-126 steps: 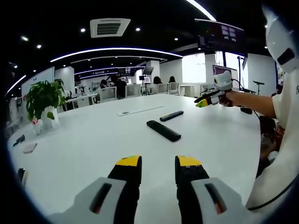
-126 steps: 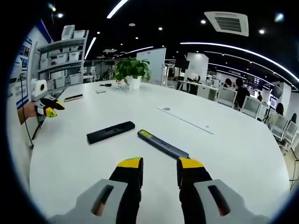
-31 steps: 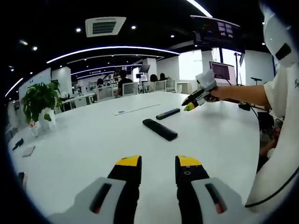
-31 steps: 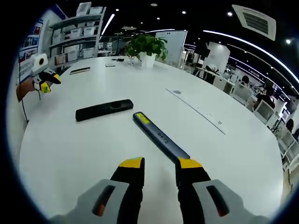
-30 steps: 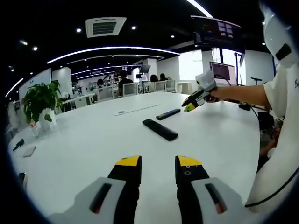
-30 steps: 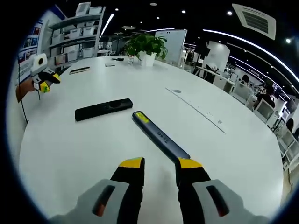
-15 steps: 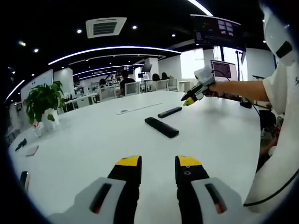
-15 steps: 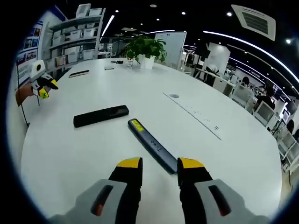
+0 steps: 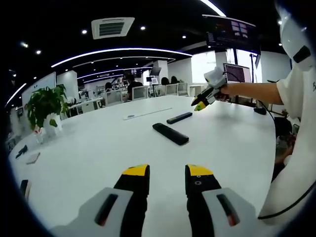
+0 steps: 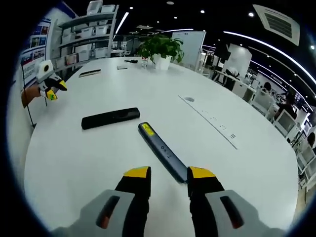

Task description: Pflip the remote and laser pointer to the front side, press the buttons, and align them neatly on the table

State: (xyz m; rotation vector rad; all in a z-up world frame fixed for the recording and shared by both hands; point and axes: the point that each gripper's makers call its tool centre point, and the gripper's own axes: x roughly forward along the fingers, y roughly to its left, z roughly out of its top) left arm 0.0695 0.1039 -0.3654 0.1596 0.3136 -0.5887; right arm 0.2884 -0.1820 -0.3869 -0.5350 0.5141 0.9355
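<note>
While I hold my left gripper (image 9: 167,178) low over the white table (image 9: 89,148), its jaws stand apart with nothing between them, and in the left gripper view the black remote (image 9: 170,134) lies at about twelve o'clock, well ahead of the tips, with the laser pointer (image 9: 179,118) just beyond it toward one o'clock. My right gripper (image 9: 198,105) hangs above the pointer's far side at about two o'clock. A potted plant (image 9: 43,106) stands far off at ten o'clock. Turning to the right gripper view, my right gripper (image 10: 169,179) is spread and empty, and the laser pointer (image 10: 161,148) runs from twelve o'clock down to its near end just beside the right-hand tip; the remote (image 10: 110,118) lies at eleven o'clock, apart from the pointer, and my left gripper (image 10: 51,89) sits at nine o'clock. The pointer is slim and lies flat, so I judge that closing carelessly could pinch one end, skid it across the smooth top, or nudge it into the remote. Small marks and a yellow patch show on the pointer's face, but I cannot read any writing or brand.
</note>
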